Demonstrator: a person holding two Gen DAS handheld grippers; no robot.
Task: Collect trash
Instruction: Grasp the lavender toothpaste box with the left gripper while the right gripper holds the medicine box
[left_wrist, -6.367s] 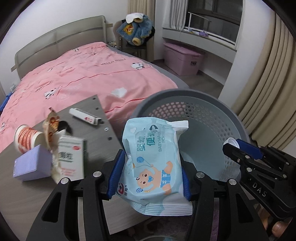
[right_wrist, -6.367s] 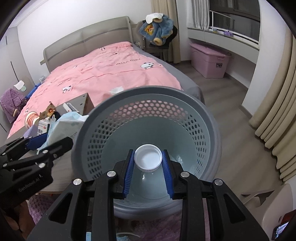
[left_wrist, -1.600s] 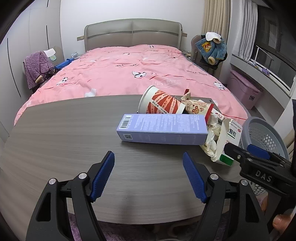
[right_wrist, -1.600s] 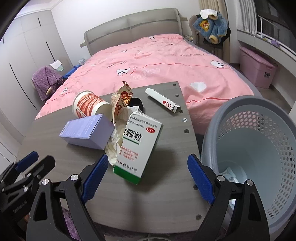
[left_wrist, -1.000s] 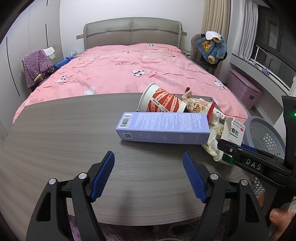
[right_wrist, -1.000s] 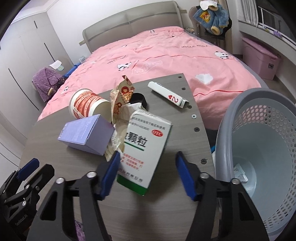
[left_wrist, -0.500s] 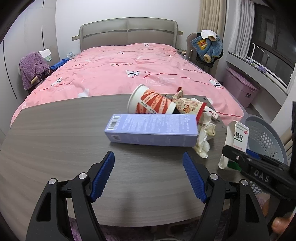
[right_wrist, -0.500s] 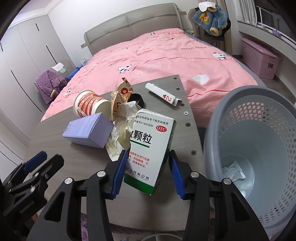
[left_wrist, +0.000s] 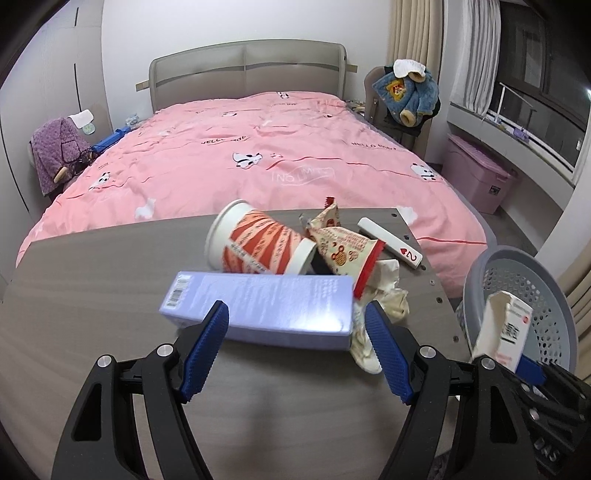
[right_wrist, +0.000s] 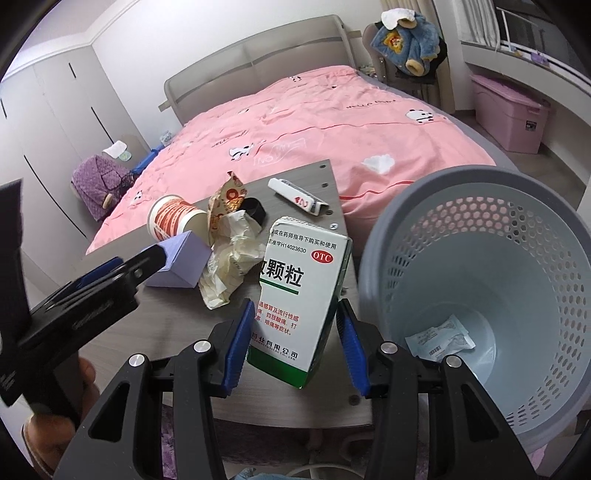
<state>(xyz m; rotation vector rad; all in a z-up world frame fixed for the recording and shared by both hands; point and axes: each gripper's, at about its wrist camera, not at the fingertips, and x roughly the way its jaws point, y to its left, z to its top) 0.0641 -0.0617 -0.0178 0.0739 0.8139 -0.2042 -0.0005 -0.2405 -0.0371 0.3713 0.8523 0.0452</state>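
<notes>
Medicine box (right_wrist: 295, 295) clamped in right gripper (right_wrist: 295, 343).

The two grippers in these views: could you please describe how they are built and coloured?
Both the left gripper and the right gripper have glossy black plastic arms with cut-out openings and round silver screw heads. Each finger carries a blue pad with a fine ribbed texture. Raised lettering marks the side of each gripper body; it is too blurred to read. No cables show.

Soft, even indoor light; my jaws cast faint shadows just below them. Fisheye bends the edges, dark corners, slight motion blur.
</notes>
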